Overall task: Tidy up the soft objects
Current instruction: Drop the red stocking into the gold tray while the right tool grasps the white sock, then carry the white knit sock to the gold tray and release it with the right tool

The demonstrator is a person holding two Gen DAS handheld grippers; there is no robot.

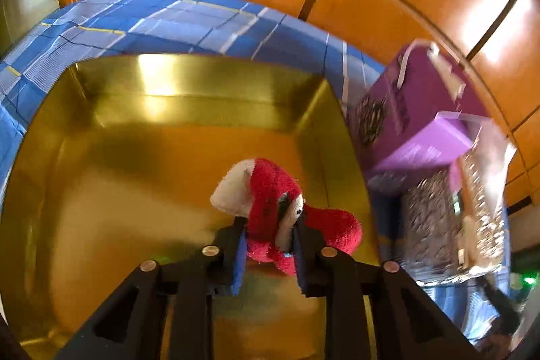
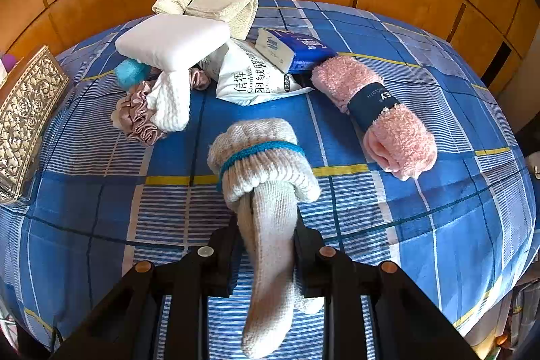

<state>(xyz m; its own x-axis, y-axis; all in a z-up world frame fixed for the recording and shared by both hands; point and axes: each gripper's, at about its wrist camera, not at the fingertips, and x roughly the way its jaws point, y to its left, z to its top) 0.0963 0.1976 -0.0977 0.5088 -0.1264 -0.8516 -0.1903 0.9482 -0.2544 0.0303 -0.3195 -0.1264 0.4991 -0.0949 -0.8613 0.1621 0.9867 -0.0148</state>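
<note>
Red plush toy (image 1: pixel 287 211): hanging pinched in left gripper (image 1: pixel 270 245) fingers over gold box (image 1: pixel 202 110); right gripper (image 2: pixel 266 242) fingers pinching knitted sock (image 2: pixel 266 191) lengthwise.

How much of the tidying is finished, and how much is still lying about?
Barely begun: the gold box looks empty. In hand: the left gripper holds a red plush toy over it; the right gripper grips a knitted glove. Left: pink towel, tissues, white pillow on the bed.

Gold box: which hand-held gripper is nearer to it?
Left. The left hand-held gripper hangs over the gold box with a red plush toy; the right hand-held gripper is over the bedspread.
</note>
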